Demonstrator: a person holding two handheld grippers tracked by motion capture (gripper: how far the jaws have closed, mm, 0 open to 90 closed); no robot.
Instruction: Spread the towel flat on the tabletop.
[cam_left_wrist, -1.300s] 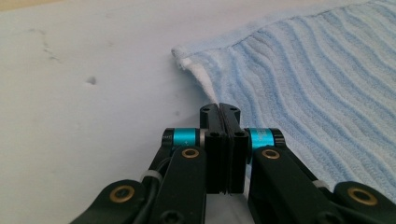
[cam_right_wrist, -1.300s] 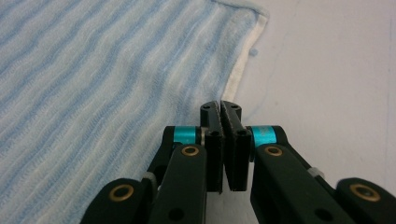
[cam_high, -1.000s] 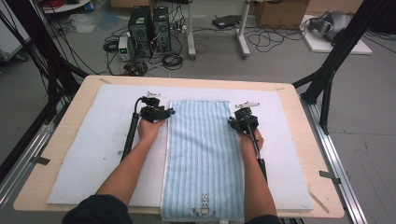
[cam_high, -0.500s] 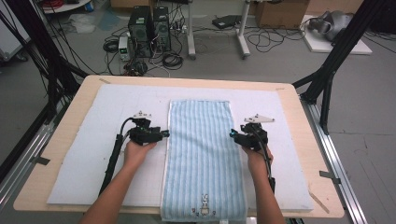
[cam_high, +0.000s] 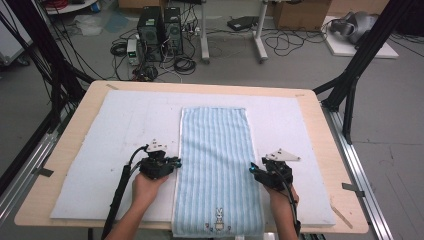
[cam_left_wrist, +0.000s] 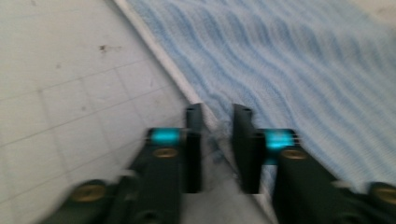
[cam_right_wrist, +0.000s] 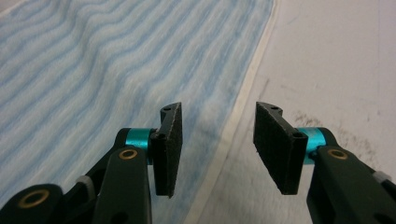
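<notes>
A blue-and-white striped towel (cam_high: 215, 150) lies flat, lengthwise, on the white mat (cam_high: 115, 125); a small rabbit is embroidered at its near end (cam_high: 218, 216). My left gripper (cam_high: 176, 163) sits at the towel's left edge. In the left gripper view its jaws (cam_left_wrist: 217, 109) have just been closing and stand narrow, with the towel's white hem (cam_left_wrist: 299, 60) between them. My right gripper (cam_high: 253, 168) is at the towel's right edge. In the right gripper view it (cam_right_wrist: 219, 109) is open after widening, straddling the hem of the towel (cam_right_wrist: 116, 60) without pressing on it.
The mat covers most of the wooden table (cam_high: 320, 112). Black frame struts (cam_high: 350, 85) rise at the table's far corners. Computers (cam_high: 160, 27) and cables lie on the floor beyond the far edge. Each gripper's cable trails back along the forearm.
Both hands slid along the towel's long edges from its far part toward its near half. The left jaws have narrowed onto the hem; the right jaws opened a little.
</notes>
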